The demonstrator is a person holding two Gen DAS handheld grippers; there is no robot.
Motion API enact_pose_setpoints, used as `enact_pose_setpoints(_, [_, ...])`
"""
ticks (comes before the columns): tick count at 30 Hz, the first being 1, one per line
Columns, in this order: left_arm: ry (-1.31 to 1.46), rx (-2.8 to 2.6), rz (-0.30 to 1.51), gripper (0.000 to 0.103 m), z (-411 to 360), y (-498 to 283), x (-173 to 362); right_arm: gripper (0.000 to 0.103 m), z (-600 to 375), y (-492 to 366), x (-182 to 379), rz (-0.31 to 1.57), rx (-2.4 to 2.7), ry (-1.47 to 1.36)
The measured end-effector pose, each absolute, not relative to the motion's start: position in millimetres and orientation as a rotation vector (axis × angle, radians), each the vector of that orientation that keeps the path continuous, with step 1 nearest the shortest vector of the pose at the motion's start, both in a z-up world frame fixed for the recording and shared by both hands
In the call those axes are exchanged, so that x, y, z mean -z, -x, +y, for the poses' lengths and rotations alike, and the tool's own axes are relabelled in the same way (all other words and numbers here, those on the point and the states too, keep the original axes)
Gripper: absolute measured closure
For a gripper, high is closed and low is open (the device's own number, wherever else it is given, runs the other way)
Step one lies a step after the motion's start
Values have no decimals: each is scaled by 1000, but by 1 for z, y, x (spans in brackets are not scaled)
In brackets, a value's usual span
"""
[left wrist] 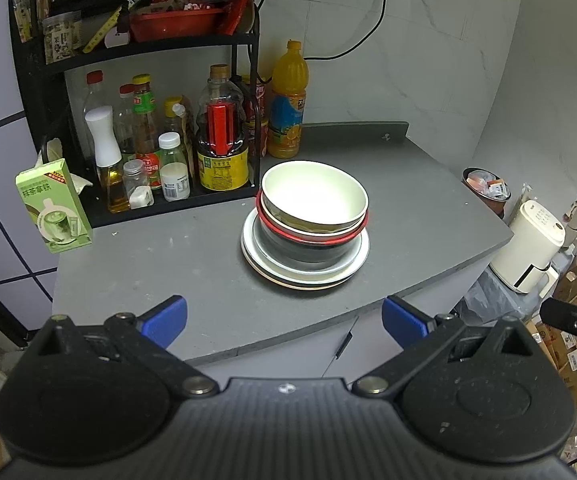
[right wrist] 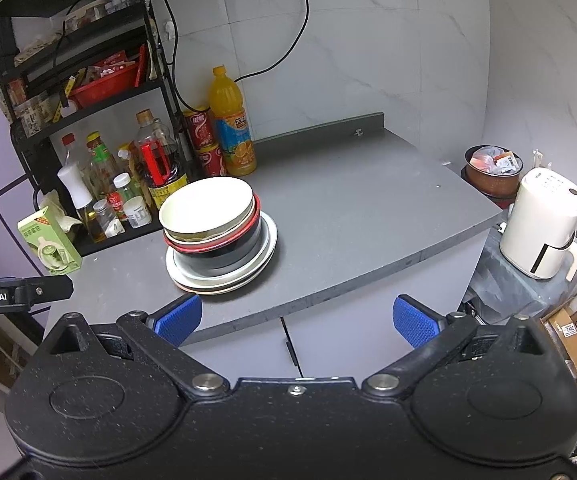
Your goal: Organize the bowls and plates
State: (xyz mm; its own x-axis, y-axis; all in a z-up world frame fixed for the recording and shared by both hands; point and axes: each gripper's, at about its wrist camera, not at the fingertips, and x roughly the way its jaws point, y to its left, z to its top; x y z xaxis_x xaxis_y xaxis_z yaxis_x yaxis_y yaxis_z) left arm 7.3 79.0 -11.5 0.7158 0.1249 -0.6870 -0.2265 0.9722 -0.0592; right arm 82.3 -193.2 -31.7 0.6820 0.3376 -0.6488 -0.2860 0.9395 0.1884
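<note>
Crockery sits in one stack near the middle of the grey countertop (left wrist: 408,208): a cream bowl (left wrist: 314,194) on top, nested in a red-rimmed bowl (left wrist: 272,222), then a black bowl (left wrist: 308,250), all resting on a few white plates (left wrist: 352,266). The stack stands just in front of the black condiment rack (left wrist: 48,92) and near the orange juice bottle (left wrist: 287,104) behind it.

Both tools hang back at the counter's near edge, well short of the stack. The left gripper (left wrist: 284,316) has its blue pads spread wide with nothing between them, and the stack lies straight ahead of it, almost centred in the gap. The right gripper (right wrist: 296,318) is likewise spread and empty, but from it the stack lies ahead and off to the left — so the left one looks better lined up, I'd say. A round stack has no long axis; the cream bowl's rim is the likely hold, and it tilts a little in the bowl beneath.

To the right of the stack the countertop is bare — room, probably, to set bowls apart from plates. A green carton (left wrist: 54,208) stands well to the stack's left, and a white appliance (right wrist: 540,228) sits beyond the counter's right end.
</note>
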Motion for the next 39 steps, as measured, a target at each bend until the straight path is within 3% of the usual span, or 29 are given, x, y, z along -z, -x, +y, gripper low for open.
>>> enact_pose_setpoints(39, [154,-168,775,0,70,-21,19,0,-203,-92,37,750,-325,-109])
